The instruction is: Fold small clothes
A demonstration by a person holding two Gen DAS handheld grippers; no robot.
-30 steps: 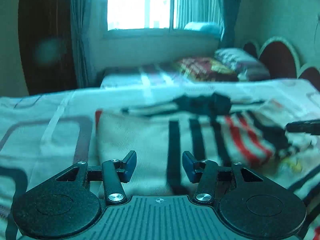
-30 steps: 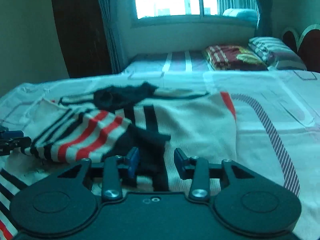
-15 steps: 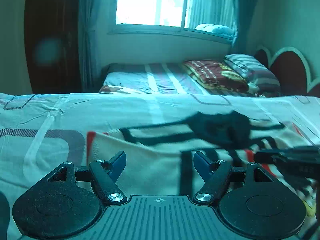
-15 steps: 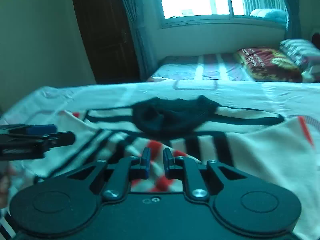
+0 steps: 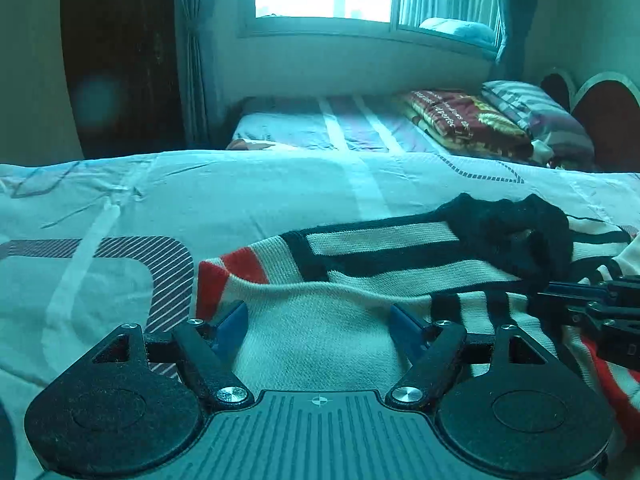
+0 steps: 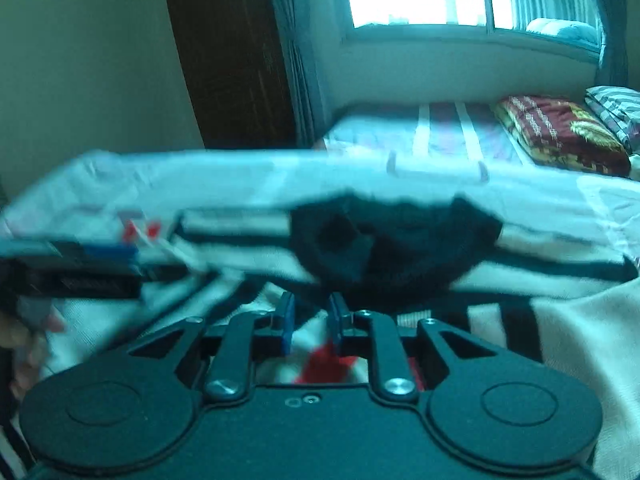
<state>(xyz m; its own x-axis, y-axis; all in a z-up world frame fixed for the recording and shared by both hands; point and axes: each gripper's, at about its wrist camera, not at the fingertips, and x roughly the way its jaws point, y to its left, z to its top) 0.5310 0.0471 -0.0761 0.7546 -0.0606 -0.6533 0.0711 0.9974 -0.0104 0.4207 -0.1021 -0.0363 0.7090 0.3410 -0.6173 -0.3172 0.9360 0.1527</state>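
Observation:
A cream knit sweater point(image 5: 360, 272) with black and red stripes and a black collar point(image 5: 508, 232) lies flat on the pale bed sheet point(image 5: 240, 200). My left gripper point(image 5: 318, 320) stands open and wide over the sweater's left shoulder, with cloth between the pads but not pinched. My right gripper point(image 6: 312, 318) sits just short of the collar point(image 6: 392, 248). Its jaws are almost together and easing open, with the red-striped sleeve point(image 6: 320, 360) caught between them. Each gripper shows at the edge of the other's view; the right wrist view is blurred.
Beyond the sheet is a second bed point(image 5: 320, 124) with a folded red blanket point(image 5: 460, 120) and a striped pillow point(image 5: 536, 108). A dark wardrobe point(image 5: 120, 60) stands at the back left and a headboard point(image 5: 608, 120) at the right. A hand point(image 6: 24, 332) shows at the left edge.
My left gripper's jaws have widened and it has slid left to the red-banded shoulder. My right gripper has moved left onto the red-striped sleeve, and its jaws have narrowed there.

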